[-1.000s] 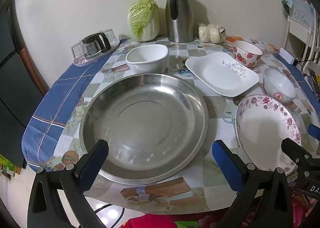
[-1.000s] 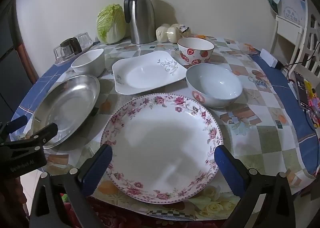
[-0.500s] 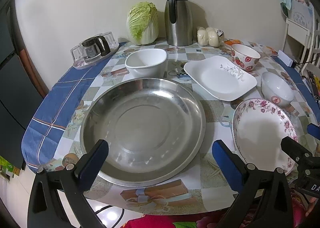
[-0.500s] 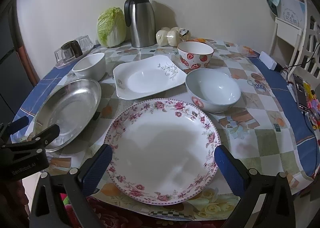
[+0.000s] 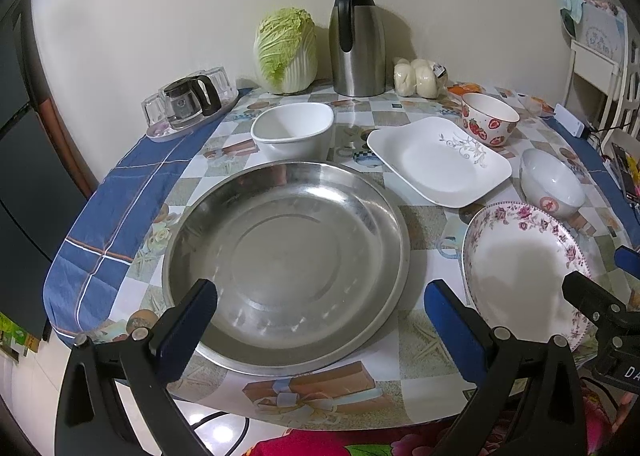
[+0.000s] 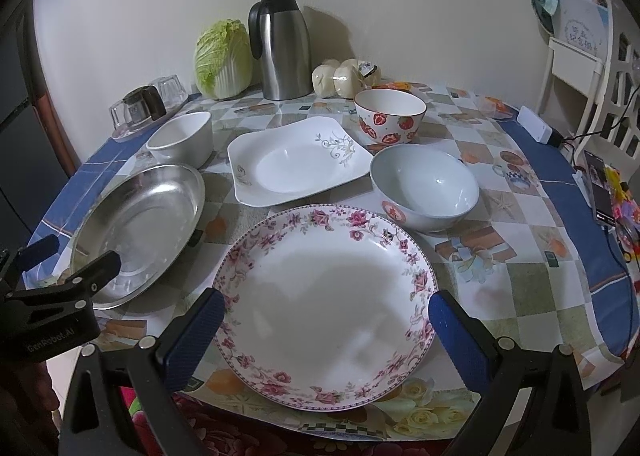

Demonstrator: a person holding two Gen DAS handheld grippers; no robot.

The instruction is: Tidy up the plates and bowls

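Plates and bowls spread out, none stacked

Plates and bowls lie across the counter (image 6: 528, 288): steel plate (image 5: 286, 268) at the near-left edge, floral plate (image 6: 324, 304) at the near edge. The china looks stiff, slick and breakable; thin rims seem the best hold. Left tongs (image 5: 320, 310) and right tongs (image 6: 326, 322) gape wide, empty, touching nothing.

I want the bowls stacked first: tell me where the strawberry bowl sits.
The strawberry bowl stands toward the back of the table, right of the square white plate, behind the pale bowl.
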